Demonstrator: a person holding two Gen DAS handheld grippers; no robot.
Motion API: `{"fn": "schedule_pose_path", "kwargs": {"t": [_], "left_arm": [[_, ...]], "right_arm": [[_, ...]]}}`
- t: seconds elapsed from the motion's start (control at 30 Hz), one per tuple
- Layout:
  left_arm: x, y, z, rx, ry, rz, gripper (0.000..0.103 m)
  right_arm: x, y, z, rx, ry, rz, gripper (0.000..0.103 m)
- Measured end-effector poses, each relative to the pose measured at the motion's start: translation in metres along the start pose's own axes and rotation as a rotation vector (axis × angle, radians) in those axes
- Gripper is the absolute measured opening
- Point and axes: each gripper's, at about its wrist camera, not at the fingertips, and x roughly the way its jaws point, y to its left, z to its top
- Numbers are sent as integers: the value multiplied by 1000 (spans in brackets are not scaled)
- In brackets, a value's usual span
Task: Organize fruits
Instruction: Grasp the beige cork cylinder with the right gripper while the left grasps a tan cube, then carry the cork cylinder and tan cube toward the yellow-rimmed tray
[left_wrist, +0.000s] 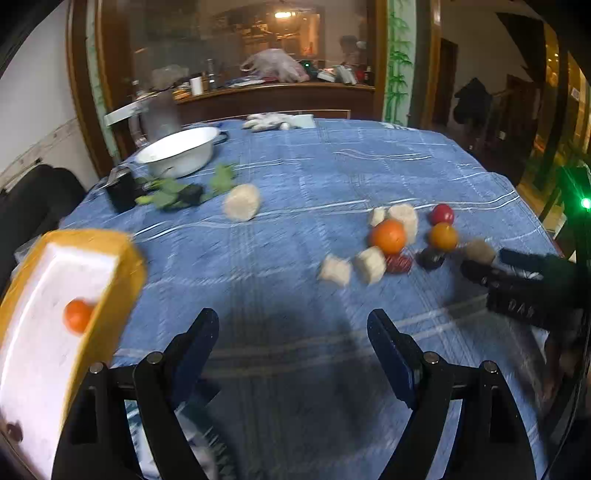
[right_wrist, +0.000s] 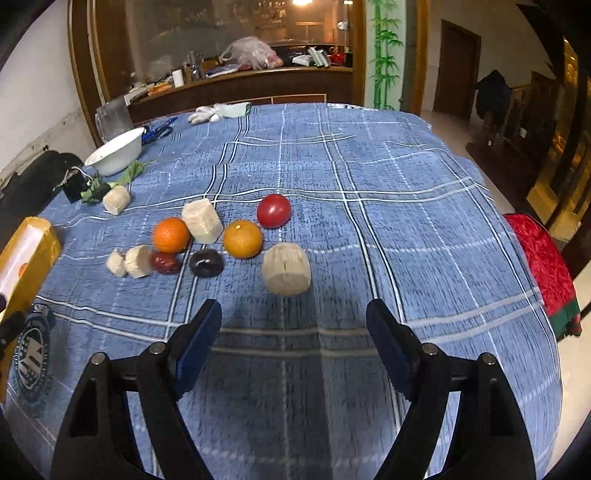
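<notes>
Two oranges (right_wrist: 171, 235) (right_wrist: 242, 238), a red tomato (right_wrist: 273, 210), a dark plum (right_wrist: 206, 262) and a dark red fruit (right_wrist: 165, 262) lie clustered on the blue checked cloth among beige chunks (right_wrist: 202, 220). A beige cylinder (right_wrist: 287, 273) sits just ahead of my right gripper (right_wrist: 293, 332), which is open and empty. My left gripper (left_wrist: 293, 343) is open over bare cloth, nothing between its fingers. A yellow box (left_wrist: 122, 280) with a white inside stands at its left and holds an orange (left_wrist: 77, 315). The left wrist view is blurred; the right gripper (left_wrist: 491, 264) shows there beside the cluster.
A white bowl (right_wrist: 114, 151) stands at the far left, with green leaves (left_wrist: 173, 194), a black clip (right_wrist: 74, 186) and a lone beige chunk (right_wrist: 116, 199) near it. A white glove (right_wrist: 207, 112) lies at the back edge. A red padded seat (right_wrist: 543, 266) is off the table's right.
</notes>
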Motion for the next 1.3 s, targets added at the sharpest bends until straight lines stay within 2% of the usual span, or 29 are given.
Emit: {"fn": "schedule_pose_path", "kwargs": {"t": [0.07,0.13,0.17,0.27,0.3,0.43,0.47,0.5,0.57,0.7,0.87,1.3], "left_arm": [[9,-7,5,12,-4,11,82],[21,-11,8,37,11,18,76],[26,-13,10,41,18,23,71],[39,-16,13,38,37,22,68],[43,-16,14,42,42,26,61],[56,-18,18,32,81,-2,46],[56,-19,18,32,80,-9,38],[55,-20,18,37,77,-6,24],[53,-22,16,52,74,20,24],[43,-12,9,15,83,2,24],[18,0,-5,-16,64,-4,24],[-15,22,-22,-77,29,-28,24]], "right_arm": [[12,6,7,-35,19,-6,81],[24,7,10,-48,35,-5,77],[27,7,12,-52,38,0,67],[33,8,10,-58,43,3,47],[36,7,9,-58,54,8,47],[36,0,8,-32,51,38,46],[36,0,9,-31,51,39,46],[36,0,8,-32,51,40,46],[36,0,8,-30,51,46,46],[36,-1,9,-25,50,54,45],[35,-4,9,-14,47,51,36],[20,0,7,-47,2,21,35]]}}
